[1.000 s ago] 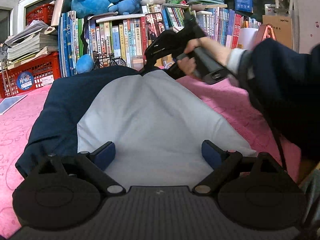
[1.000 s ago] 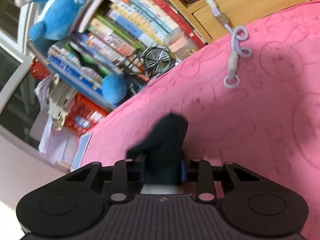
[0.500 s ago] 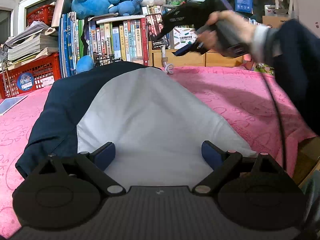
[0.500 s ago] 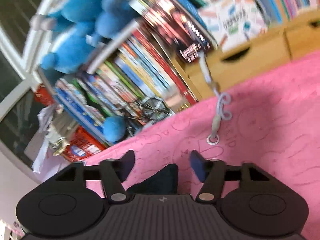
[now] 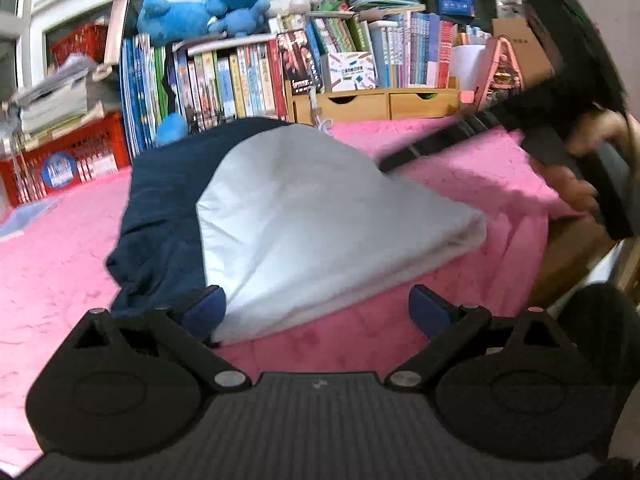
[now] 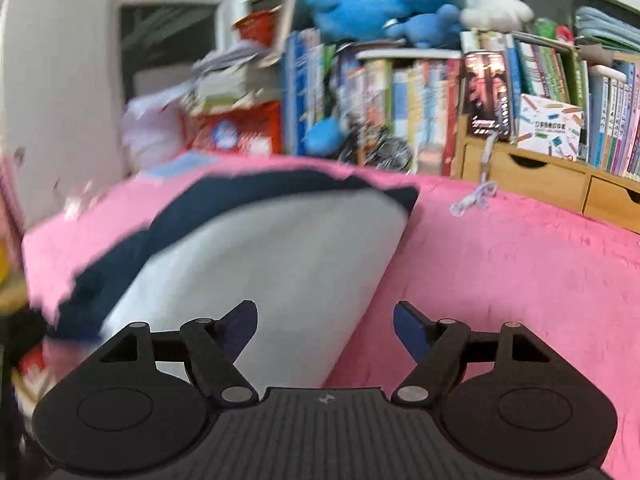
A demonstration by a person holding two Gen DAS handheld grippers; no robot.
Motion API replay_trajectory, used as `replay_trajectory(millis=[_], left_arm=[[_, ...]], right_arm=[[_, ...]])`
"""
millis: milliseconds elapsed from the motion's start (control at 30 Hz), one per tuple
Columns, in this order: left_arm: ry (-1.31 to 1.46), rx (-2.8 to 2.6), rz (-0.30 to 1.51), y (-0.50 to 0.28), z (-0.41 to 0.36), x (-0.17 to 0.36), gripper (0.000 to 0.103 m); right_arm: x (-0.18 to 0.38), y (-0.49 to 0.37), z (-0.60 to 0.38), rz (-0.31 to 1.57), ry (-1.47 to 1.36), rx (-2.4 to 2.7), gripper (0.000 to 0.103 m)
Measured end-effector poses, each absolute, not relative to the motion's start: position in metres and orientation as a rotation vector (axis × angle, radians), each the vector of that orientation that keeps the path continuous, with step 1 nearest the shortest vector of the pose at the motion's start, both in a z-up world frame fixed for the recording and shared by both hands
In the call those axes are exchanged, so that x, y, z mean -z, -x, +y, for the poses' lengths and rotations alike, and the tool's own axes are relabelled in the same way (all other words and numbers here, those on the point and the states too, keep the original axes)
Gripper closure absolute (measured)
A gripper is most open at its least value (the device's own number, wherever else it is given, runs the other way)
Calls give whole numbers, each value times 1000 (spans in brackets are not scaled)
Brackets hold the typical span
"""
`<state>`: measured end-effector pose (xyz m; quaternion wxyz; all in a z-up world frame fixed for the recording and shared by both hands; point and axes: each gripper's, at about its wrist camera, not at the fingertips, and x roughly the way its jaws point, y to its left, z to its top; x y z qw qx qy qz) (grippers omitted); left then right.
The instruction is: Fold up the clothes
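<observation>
A navy garment with a pale grey-white panel [image 5: 320, 216] lies folded on the pink cloth [image 5: 60, 248] that covers the table. My left gripper [image 5: 318, 310] is open at the garment's near edge; its left pad sits beside the fold, and bare pink cloth lies between the pads. My right gripper [image 6: 325, 326] hovers over the garment's right edge [image 6: 272, 256]. Its jaws are opening and nothing is pinched between them. In the left wrist view a person's hand [image 5: 576, 184] holds that right tool, blurred, at the far right.
Behind the table stand a packed bookshelf [image 5: 248, 76], wooden drawers [image 6: 532, 180], red crates [image 5: 68, 152] and blue plush toys [image 6: 360, 4]. A white cord [image 6: 472, 200] lies on the pink cloth [image 6: 520, 264] near the drawers. The table's edge drops off at the right [image 5: 560, 240].
My right gripper let go of the navy corner, opened, rolled level and swung back to the right. My left gripper slid off the white panel to the garment's near edge.
</observation>
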<state>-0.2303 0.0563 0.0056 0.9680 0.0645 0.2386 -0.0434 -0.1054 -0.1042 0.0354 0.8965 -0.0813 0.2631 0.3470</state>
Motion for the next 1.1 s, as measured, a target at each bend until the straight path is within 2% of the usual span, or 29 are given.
replay_trajectory(millis=[167, 233, 367, 567, 800, 867, 900, 933, 967, 1100], left_arm=[[-92, 118, 503, 239, 79, -25, 4], [7, 181, 490, 241, 105, -46, 4], [200, 274, 495, 214, 156, -96, 3], [483, 402, 600, 98, 198, -135, 3], [579, 373, 805, -48, 197, -91, 5], [605, 369, 862, -72, 195, -77, 8], [618, 368, 890, -84, 194, -69, 16], [634, 388, 911, -92, 192, -65, 36], [650, 407, 932, -99, 190, -60, 43], [589, 438, 974, -110, 181, -51, 46]], right_arm=[[-23, 132, -126, 603, 166, -727, 26], [-34, 127, -138, 624, 138, -743, 26], [-72, 102, -148, 540, 96, -705, 23], [-87, 31, -98, 449, 77, -684, 26], [-42, -17, -30, 509, 116, -746, 31], [-32, -9, -23, 470, 142, -741, 30], [-28, -4, -19, 444, 165, -738, 29], [-26, 0, -17, 428, 189, -739, 29], [-25, 2, -16, 419, 203, -743, 29], [-24, 1, -16, 429, 216, -747, 27]])
